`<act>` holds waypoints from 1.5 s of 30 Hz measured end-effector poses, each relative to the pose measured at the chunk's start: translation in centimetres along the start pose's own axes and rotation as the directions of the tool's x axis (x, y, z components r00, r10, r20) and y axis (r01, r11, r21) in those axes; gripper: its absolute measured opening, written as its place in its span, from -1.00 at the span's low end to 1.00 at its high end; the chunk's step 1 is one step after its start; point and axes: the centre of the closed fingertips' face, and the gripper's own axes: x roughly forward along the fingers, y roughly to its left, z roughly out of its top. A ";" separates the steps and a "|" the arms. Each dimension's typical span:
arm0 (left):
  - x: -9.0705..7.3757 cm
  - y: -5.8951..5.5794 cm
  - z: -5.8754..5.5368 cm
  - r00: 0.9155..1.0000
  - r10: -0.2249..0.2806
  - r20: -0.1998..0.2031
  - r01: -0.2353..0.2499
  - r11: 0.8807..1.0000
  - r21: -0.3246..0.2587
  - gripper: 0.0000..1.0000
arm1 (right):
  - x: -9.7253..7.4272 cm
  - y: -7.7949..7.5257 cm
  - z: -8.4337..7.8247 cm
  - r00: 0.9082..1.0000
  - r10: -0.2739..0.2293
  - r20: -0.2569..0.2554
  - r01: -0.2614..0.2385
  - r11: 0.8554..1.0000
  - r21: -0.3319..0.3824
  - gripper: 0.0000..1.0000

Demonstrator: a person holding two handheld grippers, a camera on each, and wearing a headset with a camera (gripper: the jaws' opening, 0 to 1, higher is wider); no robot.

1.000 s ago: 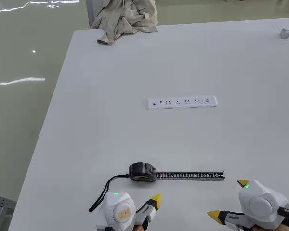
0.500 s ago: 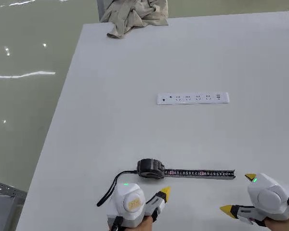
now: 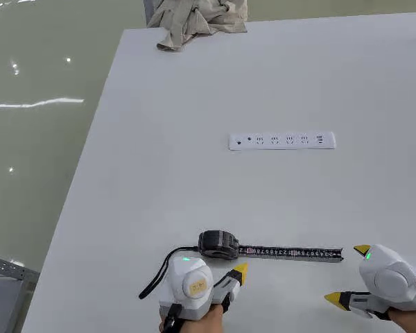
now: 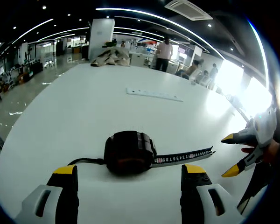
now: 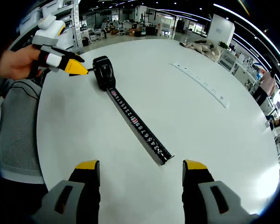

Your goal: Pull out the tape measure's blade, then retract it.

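Head view: the tape measure (image 3: 218,243) lies just ahead of the left gripper (image 3: 232,277), its blade (image 3: 291,253) drawn out toward the right gripper (image 3: 348,273).

Left gripper view: jaws spread and empty, the case (image 4: 129,152) just beyond them.

Right gripper view: jaws likewise apart, the blade's hook (image 5: 165,158) just ahead.

The pull-out looks done. Retracting likely calls for steadying the case and guiding the blade home.

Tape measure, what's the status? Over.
Left gripper open, just short of the tape measure. Right gripper open, near the end of the blade. Blade out, flat on the table. Nothing in the way.
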 end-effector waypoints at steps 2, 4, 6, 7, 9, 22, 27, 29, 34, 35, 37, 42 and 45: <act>0.2 0.0 0.0 1.000 0.001 -0.004 -0.001 1.000 0.001 0.77 | 0.2 0.0 0.0 1.000 0.008 0.002 -0.008 1.000 -0.008 0.46; 0.4 0.1 0.0 1.000 0.003 -0.008 -0.003 1.000 0.009 0.77 | 0.4 -0.1 0.0 1.000 0.015 -0.001 -0.015 1.000 -0.026 0.42; 0.6 0.2 0.1 1.000 0.006 -0.005 -0.006 1.000 0.006 0.77 | 0.5 -0.3 0.1 1.000 0.018 -0.002 -0.018 0.998 -0.056 0.35; 0.6 0.2 0.1 1.000 0.007 -0.005 -0.007 1.000 0.008 0.77 | 0.6 -0.3 0.1 1.000 0.020 -0.003 -0.020 0.998 -0.054 0.34; 0.9 0.3 0.1 1.000 0.010 -0.008 -0.010 1.000 0.010 0.77 | 0.7 -0.5 0.2 1.000 0.031 -0.004 -0.031 0.998 -0.061 0.34; 2.1 -0.1 0.7 1.000 0.002 -0.001 -0.002 1.000 -0.007 0.75 | 1.5 -2.0 -0.1 0.996 0.070 -0.052 -0.077 0.985 -0.151 0.28; 2.5 -0.1 0.6 1.000 0.003 -0.007 -0.003 1.000 0.002 0.72 | 1.9 -2.2 -0.5 0.993 0.095 -0.069 -0.106 0.980 -0.169 0.25; 2.6 -0.2 0.5 1.000 0.002 -0.011 -0.002 1.000 0.000 0.72 | 2.1 -2.2 -0.7 0.991 0.110 -0.077 -0.122 0.978 -0.170 0.23; 3.0 -0.3 0.5 1.000 0.002 -0.003 -0.002 1.000 -0.001 0.69 | 2.5 -2.4 -1.1 0.987 0.133 -0.092 -0.147 0.973 -0.178 0.18; 3.2 -0.3 0.6 1.000 0.004 -0.001 -0.004 1.000 -0.002 0.69 | 2.6 -2.4 -1.2 0.986 0.136 -0.099 -0.153 0.971 -0.182 0.17; 3.4 -0.3 0.4 1.000 0.005 -0.007 -0.005 1.000 -0.006 0.68 | 2.8 -2.4 -1.3 0.984 0.146 -0.102 -0.163 0.969 -0.186 0.16; 3.8 -0.5 0.8 1.000 0.007 0.002 -0.007 1.000 -0.005 0.66 | 3.1 -2.5 -1.3 0.978 0.170 -0.120 -0.192 0.959 -0.210 0.12; 4.2 -0.3 0.8 1.000 0.011 -0.002 -0.011 1.000 -0.006 0.65 | 3.3 -2.7 -1.4 0.975 0.178 -0.131 -0.205 0.952 -0.229 0.07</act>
